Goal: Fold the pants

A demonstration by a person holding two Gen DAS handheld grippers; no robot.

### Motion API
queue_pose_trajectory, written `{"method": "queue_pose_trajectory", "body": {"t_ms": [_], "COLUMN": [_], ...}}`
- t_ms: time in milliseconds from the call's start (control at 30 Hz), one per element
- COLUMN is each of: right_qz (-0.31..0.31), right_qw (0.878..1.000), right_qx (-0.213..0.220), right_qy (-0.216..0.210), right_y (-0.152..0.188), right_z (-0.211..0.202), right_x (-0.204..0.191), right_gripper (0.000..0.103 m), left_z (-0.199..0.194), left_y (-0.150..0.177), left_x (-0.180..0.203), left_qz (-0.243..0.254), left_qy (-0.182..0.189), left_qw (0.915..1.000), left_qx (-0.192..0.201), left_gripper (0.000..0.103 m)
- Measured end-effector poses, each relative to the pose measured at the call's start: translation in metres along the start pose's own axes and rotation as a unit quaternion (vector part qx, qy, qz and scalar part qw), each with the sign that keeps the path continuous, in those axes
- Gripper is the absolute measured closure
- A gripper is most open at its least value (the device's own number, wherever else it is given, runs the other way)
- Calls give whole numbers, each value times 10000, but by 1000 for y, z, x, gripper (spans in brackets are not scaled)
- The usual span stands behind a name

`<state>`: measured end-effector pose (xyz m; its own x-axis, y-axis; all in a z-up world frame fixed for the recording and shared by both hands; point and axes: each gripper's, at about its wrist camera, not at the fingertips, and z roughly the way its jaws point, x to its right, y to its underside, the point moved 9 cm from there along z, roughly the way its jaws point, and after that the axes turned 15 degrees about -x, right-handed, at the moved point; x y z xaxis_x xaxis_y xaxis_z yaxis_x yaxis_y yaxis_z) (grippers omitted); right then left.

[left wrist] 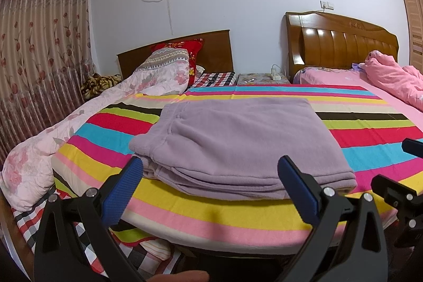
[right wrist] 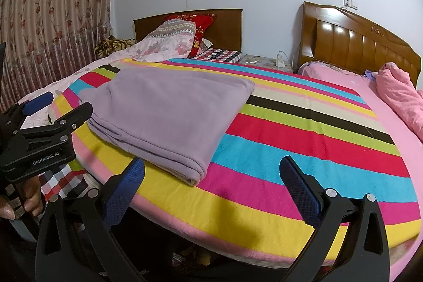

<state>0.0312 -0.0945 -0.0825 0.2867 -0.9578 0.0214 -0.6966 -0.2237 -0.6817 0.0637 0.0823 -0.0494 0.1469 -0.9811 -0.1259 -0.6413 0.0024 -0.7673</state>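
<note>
the folded lilac fleece pants (left wrist: 238, 144) lie straight ahead of the wide-open, empty left gripper (left wrist: 211, 176), nearer than the equally open right gripper (right wrist: 211, 176), which sits off their right edge.

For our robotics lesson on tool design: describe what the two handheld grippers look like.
Both the left gripper and right gripper have black, triangular-cutout frames with silver screws and blue textured fingers. White "GenRobot.AI" lettering marks the left one's body.

text: "GenRobot.AI" | on: left gripper (right wrist: 56, 102) body, white print
</note>
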Motion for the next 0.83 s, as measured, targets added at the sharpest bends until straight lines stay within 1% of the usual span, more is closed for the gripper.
{"method": "queue_pose_trajectory", "body": {"t_ms": [367,533,833], "right_qz": [-4,7,7], "right_qw": [10000,10000,10000], "right_qx": [-7,-15,-16], "right_qy": [-12,-21,-20], "right_y": [1,1,0], "right_z": [0,0,-1], "right_x": [-2,-1,-1], "right_gripper": [4,4,4], "left_z": [2,2,10], "left_y": [-1,0,-1], "left_x": [-1,-3,-8], "left_qz": [51,25,10], "left_qy": [-19,52,71], "left_qw": [10000,10000,9999], "left_qx": [2,52,-83], "left_gripper": [1,1,1]}}
